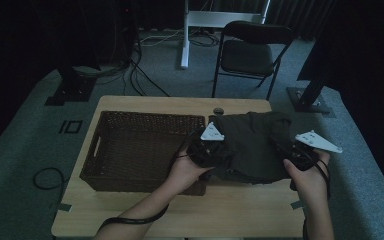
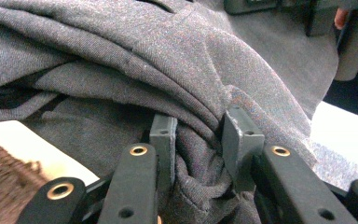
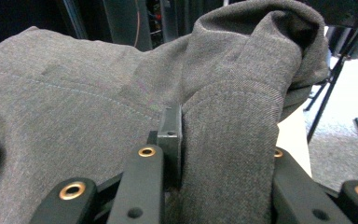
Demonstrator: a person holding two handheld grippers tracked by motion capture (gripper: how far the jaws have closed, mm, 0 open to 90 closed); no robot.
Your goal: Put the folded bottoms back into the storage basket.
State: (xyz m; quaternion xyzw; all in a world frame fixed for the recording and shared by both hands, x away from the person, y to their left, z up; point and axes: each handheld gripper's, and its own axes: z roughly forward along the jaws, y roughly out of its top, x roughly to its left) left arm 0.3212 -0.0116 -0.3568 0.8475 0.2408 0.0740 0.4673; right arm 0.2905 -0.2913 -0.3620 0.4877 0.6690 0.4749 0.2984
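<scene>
A dark grey garment (image 1: 252, 145) lies folded on the right half of the wooden table (image 1: 145, 215). My left gripper (image 1: 206, 149) is at the garment's left edge, shut on a bunched fold of the grey cloth (image 2: 200, 154) between its two pads. My right gripper (image 1: 300, 155) is at the garment's right edge. It is shut on a thick raised fold of the same cloth (image 3: 223, 158), which covers the right jaw. The other gripper's black body (image 2: 349, 37) shows at the top right of the left gripper view.
A brown wicker basket (image 1: 105, 170) stands on the table's left half, right beside the left gripper. Beyond the table's far edge are a black folding chair (image 1: 250, 55), a white stand (image 1: 185, 35) and cables on the carpet. A small round disc (image 1: 218, 110) lies near the far edge.
</scene>
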